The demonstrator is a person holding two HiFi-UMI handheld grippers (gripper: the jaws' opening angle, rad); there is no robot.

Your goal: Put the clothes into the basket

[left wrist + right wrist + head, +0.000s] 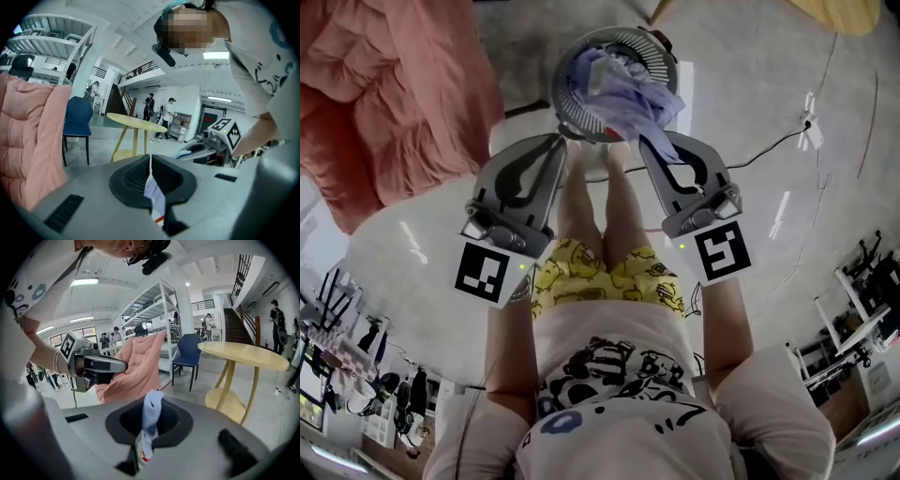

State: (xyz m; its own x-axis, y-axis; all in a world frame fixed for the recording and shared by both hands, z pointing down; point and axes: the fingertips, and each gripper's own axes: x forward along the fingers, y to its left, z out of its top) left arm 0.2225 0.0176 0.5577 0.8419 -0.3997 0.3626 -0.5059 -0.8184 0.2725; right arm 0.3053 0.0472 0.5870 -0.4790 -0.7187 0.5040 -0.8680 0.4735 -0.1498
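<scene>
Your left claw [560,142] and right claw [649,146] are each clenched on an edge of the pale blue garment [628,98]. It hangs bunched between them, right over the round laundry basket [658,52] on the floor. The way in is probably straight down.

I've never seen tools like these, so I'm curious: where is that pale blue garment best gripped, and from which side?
By two edge folds, one from each side, as here: the left gripper and right gripper each pinch the pale blue garment. It is limp, so two spread grips probably let it hang down over the basket without bunching.
</scene>
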